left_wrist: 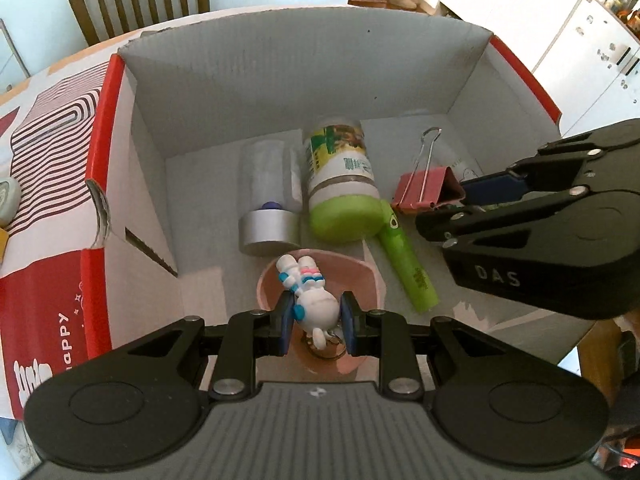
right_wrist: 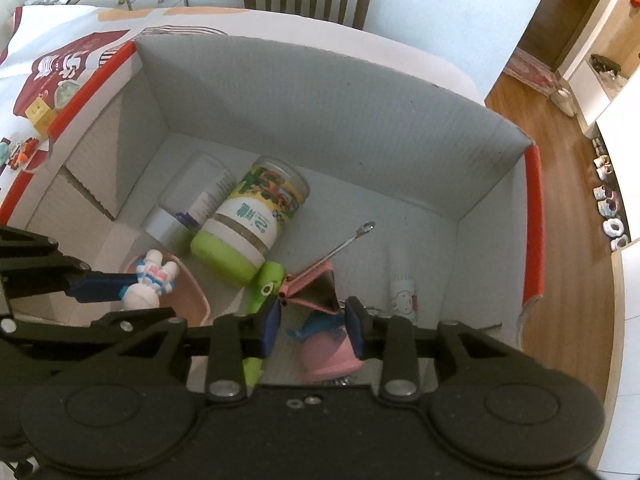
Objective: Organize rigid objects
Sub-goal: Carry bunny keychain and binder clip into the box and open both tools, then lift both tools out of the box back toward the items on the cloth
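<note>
My left claw (left_wrist: 316, 320) is pinching a white figurine (left_wrist: 316, 304) over a pink dish (left_wrist: 368, 276), my right claw (right_wrist: 314, 326) is gripping a pink binder clip (right_wrist: 316, 288), both crowded by a green-lidded jar (left_wrist: 344, 184), a green marker (left_wrist: 408, 268) and the box (left_wrist: 280, 76) walls.

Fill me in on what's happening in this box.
A person is sorting small things into a cardboard box with a handheld gripper in each hand. The left gripper is shut on a white toy figure, held over a pink bowl. The right gripper has a pink and blue toy between its fingers, low in the box beside a pink binder clip. A green-capped jar, a clear tube and a green marker already lie inside.
</note>
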Demonstrator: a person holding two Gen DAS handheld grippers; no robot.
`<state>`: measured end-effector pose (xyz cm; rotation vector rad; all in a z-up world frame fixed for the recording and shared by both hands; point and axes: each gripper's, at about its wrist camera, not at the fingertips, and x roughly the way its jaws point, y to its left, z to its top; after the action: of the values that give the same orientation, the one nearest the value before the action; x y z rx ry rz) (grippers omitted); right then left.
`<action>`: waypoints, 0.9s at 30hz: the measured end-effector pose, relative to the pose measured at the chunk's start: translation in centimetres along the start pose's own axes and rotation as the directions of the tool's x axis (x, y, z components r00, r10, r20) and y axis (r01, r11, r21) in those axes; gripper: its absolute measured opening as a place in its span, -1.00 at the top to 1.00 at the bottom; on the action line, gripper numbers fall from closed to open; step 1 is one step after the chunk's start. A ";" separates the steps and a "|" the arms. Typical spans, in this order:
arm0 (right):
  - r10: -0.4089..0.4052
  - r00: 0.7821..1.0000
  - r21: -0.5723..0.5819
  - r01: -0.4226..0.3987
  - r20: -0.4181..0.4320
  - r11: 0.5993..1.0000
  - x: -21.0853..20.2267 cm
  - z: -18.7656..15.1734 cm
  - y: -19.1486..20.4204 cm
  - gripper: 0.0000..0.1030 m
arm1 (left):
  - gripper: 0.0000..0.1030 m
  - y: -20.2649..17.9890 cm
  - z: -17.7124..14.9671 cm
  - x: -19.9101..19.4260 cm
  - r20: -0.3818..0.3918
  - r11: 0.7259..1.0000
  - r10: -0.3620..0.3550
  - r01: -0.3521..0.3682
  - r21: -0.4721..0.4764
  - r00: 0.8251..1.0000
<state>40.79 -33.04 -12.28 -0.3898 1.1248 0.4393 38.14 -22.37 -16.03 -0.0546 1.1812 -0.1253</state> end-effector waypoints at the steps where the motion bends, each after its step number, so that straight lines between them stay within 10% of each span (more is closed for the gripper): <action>1: -0.001 1.000 -0.001 0.001 -0.001 1.000 -0.1 0.0 0.0 0.32 | 0.53 0.0 0.0 0.0 -0.001 1.000 0.002 -0.002 0.001 1.000; 23: 0.040 0.997 0.005 -0.040 0.065 0.999 -5.2 -1.4 -0.7 -0.34 | 0.35 -0.1 -1.2 -6.9 0.131 0.999 -0.011 0.017 -0.047 0.991; 27: 0.052 0.995 0.004 -0.052 0.088 0.999 -6.5 -1.4 -0.4 -0.35 | -0.18 0.3 -1.6 -9.0 0.191 0.998 0.018 -0.006 -0.066 0.981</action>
<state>37.58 -34.99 -6.83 -0.3333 1.0526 0.4939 33.33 -20.88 -8.42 -0.1147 0.9926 -0.0692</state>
